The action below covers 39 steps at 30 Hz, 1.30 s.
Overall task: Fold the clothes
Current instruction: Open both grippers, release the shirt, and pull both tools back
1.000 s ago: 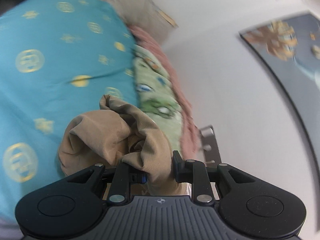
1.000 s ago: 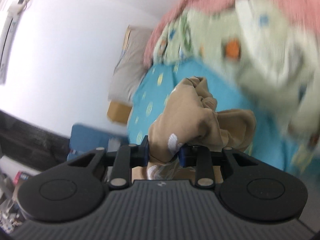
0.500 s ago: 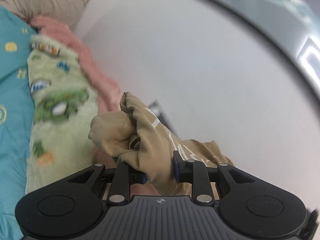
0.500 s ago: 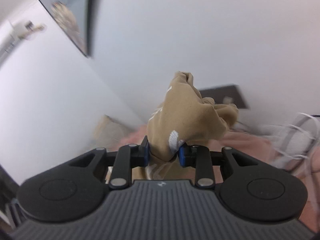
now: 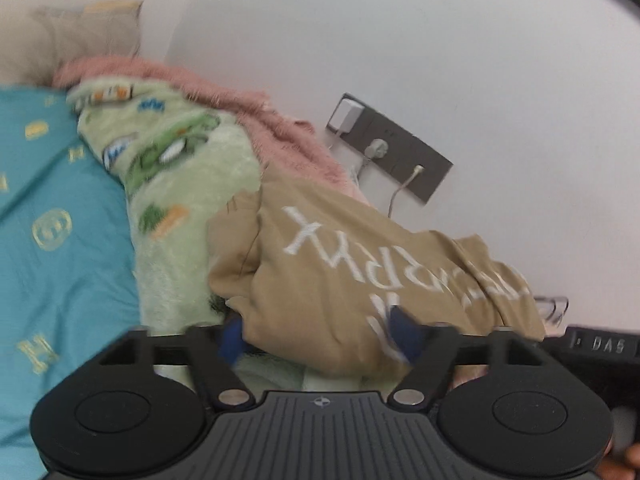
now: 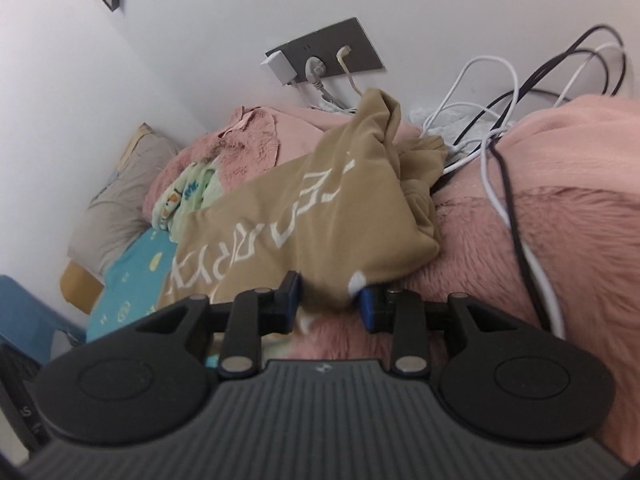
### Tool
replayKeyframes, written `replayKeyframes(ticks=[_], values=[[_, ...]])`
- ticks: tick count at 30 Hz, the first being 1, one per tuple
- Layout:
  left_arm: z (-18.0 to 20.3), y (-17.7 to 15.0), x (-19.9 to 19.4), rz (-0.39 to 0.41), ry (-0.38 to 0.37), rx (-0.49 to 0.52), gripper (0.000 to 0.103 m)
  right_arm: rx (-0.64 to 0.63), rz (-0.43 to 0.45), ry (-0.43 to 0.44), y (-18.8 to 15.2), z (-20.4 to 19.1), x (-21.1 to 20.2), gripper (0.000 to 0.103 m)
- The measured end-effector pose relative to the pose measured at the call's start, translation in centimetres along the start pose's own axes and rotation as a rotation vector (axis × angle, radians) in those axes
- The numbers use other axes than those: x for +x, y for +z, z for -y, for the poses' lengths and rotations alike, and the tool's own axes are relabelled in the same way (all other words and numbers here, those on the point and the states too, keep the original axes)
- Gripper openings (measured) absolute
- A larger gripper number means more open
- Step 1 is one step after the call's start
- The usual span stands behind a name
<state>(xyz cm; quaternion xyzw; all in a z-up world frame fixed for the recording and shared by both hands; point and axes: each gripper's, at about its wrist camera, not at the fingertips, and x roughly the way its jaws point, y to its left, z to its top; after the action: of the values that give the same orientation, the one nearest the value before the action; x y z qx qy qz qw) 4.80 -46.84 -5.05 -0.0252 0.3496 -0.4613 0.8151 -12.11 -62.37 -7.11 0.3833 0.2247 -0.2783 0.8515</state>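
Tan cotton garment with white lettering (image 5: pixel 360 264) lies bunched between both my tools on the pink fleece blanket (image 6: pixel 560 248), against the green printed fleece (image 5: pixel 180 184). My left gripper (image 5: pixel 320 340) is opening, jaws wide, cloth lying loose between them. My right gripper (image 6: pixel 328 300) is parting slightly, pads flanking a hem fold; grip uncertain. Risk, in my judgement: the cloth drops crumpled, or its far edge snags the white and black cables (image 6: pixel 516 128) beside it.

White letters "RRYX", upside down, on the tan garment (image 5: pixel 344 264); "DAS" on a black casing (image 5: pixel 600 346).
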Motion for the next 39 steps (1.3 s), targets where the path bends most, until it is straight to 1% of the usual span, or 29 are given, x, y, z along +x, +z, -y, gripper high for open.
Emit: replayKeyframes(ticks=[2,4,5,6,7,8,9,10,13,16,20,24,27,31,35,39], values=[[0.8,0.2,-2.1,0.033,0.022,0.033,0.091,-0.020,0.004,-0.005,0.2,-0.7,-1.5,0.035],[1.9,0.5,-4.9,0.067,0.021,0.045,0.100,-0.058,0.018,-0.001,0.2,-1.5,-3.3,0.035],[2.3,0.6,-6.2,0.086,0.024,0.053,0.100,-0.078,0.027,0.008,0.2,-2.1,-4.3,0.040],[2.8,0.8,-7.6,0.104,0.027,0.063,0.101,-0.098,0.038,0.021,0.3,-2.6,-5.3,0.048],[3.3,1.0,-9.1,0.127,0.039,0.076,0.103,-0.115,0.051,0.037,0.3,-3.2,-6.5,0.070],[3.8,1.2,-10.6,0.149,0.050,0.088,0.103,-0.133,0.067,0.054,0.3,-3.9,-7.7,0.089],[4.4,1.3,-12.1,0.171,0.061,0.101,0.103,-0.158,0.085,0.068,0.1,-4.6,-9.0,0.092],[4.9,1.4,-13.7,0.191,0.075,0.113,0.103,-0.191,0.102,0.076,0.0,-5.4,-10.2,0.090],[6.6,1.2,-18.5,0.255,0.122,0.163,0.103,-0.293,0.154,0.089,-1.1,-7.6,-14.0,0.090],[7.8,0.3,-23.3,0.317,0.165,0.206,0.103,-0.358,0.226,0.094,-2.7,-9.1,-17.8,0.090],[8.8,-1.8,-28.7,0.372,0.201,0.228,0.103,-0.407,0.301,0.107,-5.2,-9.9,-21.8,0.090],[9.7,-4.5,-32.6,0.413,0.215,0.253,0.103,-0.441,0.348,0.118,-7.7,-10.1,-24.5,0.090],[10.2,-6.4,-34.8,0.436,0.227,0.264,0.103,-0.469,0.390,0.121,-9.6,-10.4,-26.3,0.090],[10.5,-8.3,-36.1,0.454,0.250,0.278,0.103,-0.479,0.434,0.120,-11.7,-10.5,-27.7,0.090],[10.3,-9.2,-36.9,0.462,0.225,0.257,0.103,-0.482,0.448,0.109,-12.9,-10.4,-28.1,0.090],[10.1,-10.1,-37.0,0.458,0.224,0.257,0.103,-0.511,0.470,0.082,-13.6,-10.4,-28.1,0.090]])
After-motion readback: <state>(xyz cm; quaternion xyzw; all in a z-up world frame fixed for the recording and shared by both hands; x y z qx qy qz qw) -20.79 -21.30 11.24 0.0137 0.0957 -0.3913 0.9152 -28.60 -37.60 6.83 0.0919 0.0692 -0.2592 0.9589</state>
